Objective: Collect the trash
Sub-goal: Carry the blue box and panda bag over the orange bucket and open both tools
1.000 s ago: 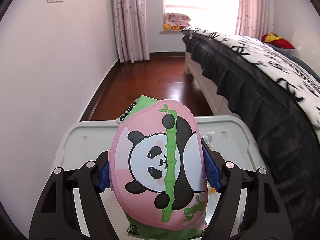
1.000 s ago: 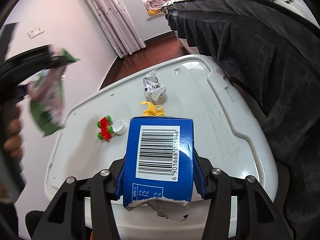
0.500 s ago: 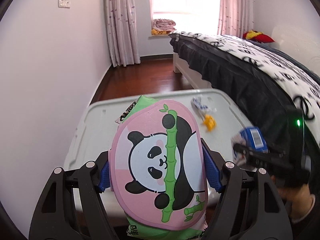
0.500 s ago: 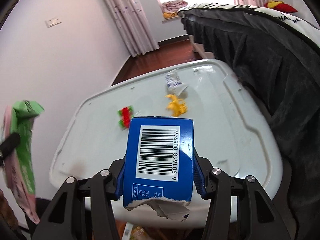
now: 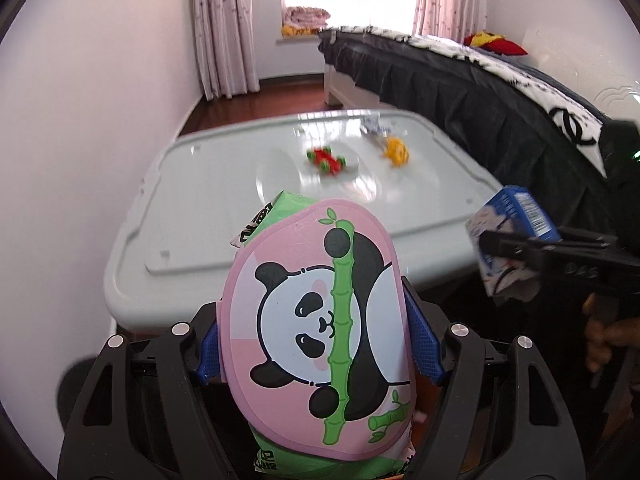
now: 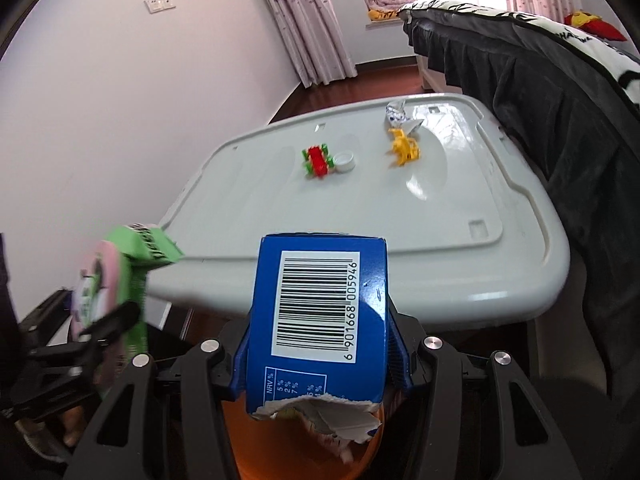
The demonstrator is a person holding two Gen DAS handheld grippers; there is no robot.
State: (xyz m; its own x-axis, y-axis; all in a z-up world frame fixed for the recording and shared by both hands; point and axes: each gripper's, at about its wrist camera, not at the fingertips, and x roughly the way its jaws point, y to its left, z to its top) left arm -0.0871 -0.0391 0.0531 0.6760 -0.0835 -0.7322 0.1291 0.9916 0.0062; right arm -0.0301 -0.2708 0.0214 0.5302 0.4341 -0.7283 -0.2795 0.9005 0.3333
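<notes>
My left gripper [image 5: 316, 354] is shut on a pink and green panda snack bag [image 5: 320, 328], held in front of the near edge of the white bin lid [image 5: 208, 200]. My right gripper [image 6: 320, 356] is shut on a torn blue carton [image 6: 320, 320] with a barcode; it also shows in the left wrist view [image 5: 508, 236]. Under the carton an orange container [image 6: 304, 452] shows below the lid's near edge. On the lid lie a crumpled wrapper [image 6: 400, 118] and a white bottle cap [image 6: 345, 161].
A red and green toy car [image 6: 317, 161] and a yellow toy [image 6: 405, 147] lie on the lid. A bed with a dark skirt [image 6: 560, 92] stands close on the right. A white wall [image 5: 80, 120] is on the left.
Both grippers have pulled back and down from the lid with their items still held. The lid now lies farther ahead, and the orange container shows under the right gripper.
</notes>
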